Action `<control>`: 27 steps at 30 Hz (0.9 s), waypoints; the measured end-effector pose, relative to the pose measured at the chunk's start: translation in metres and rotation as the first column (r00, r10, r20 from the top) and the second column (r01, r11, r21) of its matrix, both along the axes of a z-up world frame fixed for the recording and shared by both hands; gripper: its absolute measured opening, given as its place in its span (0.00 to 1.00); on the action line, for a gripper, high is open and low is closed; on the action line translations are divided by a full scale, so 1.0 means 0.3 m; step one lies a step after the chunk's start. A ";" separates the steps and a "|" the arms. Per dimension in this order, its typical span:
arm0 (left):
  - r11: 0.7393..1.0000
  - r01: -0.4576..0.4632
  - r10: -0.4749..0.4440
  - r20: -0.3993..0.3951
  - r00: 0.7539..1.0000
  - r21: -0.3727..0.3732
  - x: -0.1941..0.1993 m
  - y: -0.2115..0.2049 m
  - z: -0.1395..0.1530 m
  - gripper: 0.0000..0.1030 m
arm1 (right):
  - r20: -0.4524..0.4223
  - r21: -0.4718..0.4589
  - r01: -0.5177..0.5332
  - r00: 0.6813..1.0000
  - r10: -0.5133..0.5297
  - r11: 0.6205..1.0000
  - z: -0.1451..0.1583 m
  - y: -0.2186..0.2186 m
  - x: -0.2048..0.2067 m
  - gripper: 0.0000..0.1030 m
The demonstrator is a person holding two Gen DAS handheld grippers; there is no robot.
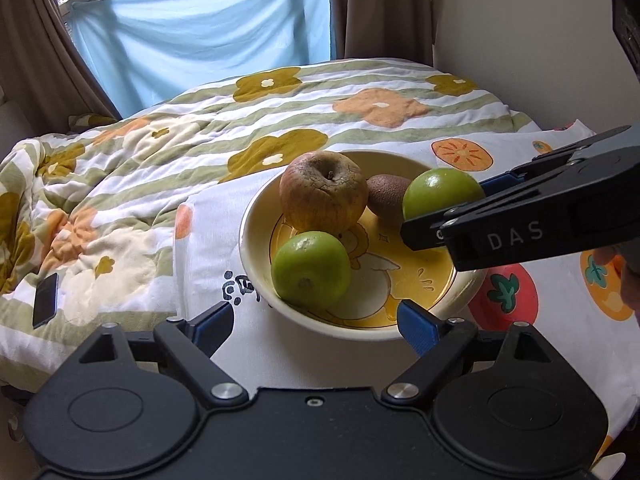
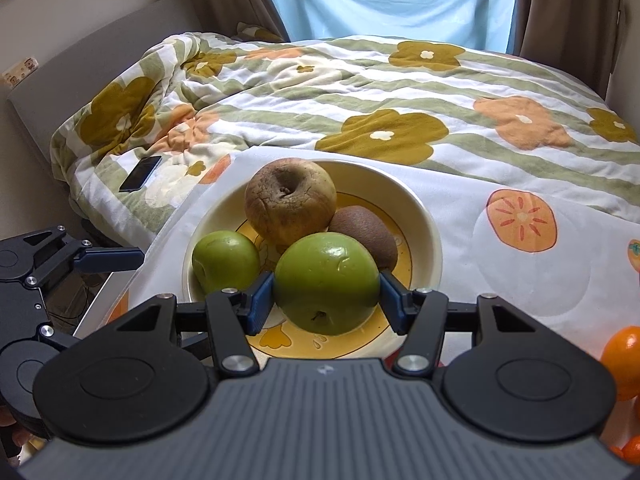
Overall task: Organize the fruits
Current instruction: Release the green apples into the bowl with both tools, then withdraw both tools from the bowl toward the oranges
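Right claw (image 2: 327,300) clamping green apple (image 2: 326,282) at widest girth, hovering over near side of bowl (image 2: 430,220); skin looking waxy, slippery, flesh firm, fairly heavy. Left claw (image 1: 316,322) standing apart, holding nothing, near rim. Beyond: second green apple (image 2: 225,256), kiwi (image 2: 366,232), wrinkled brown apple (image 2: 290,198), likely soft, bruising easily.

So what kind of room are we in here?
Most likely a bedroom: a floral quilt covers a bed, brown curtains frame a window, and the fruit bowl sits on a cloth at the bed's edge.
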State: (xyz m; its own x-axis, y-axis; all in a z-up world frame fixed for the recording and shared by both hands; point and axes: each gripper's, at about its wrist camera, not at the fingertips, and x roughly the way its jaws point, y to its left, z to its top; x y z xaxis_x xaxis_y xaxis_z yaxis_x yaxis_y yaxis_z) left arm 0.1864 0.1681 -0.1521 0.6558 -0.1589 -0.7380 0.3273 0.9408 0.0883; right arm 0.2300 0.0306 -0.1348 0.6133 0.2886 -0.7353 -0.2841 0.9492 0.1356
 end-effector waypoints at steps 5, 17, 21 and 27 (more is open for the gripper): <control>1.000 -0.010 0.010 0.001 1.000 -0.016 -0.033 0.026 -0.014 0.89 | -0.022 -0.013 -0.048 0.999 0.047 0.999 -0.040 0.054 0.004 0.69; 0.999 -0.038 0.038 0.000 0.999 -0.027 -0.064 0.063 -0.021 0.89 | 0.034 -0.060 -0.054 0.998 0.056 0.997 -0.043 0.116 -0.032 1.00; 0.999 -0.034 0.034 0.005 0.999 -0.017 -0.076 0.056 -0.010 0.89 | 0.057 -0.103 -0.051 0.997 0.057 0.993 -0.018 0.122 -0.047 1.00; 1.000 -0.023 0.024 0.027 0.999 -0.017 -0.096 0.060 0.020 0.90 | 0.067 -0.094 -0.035 0.997 0.041 0.995 0.021 0.112 -0.063 1.00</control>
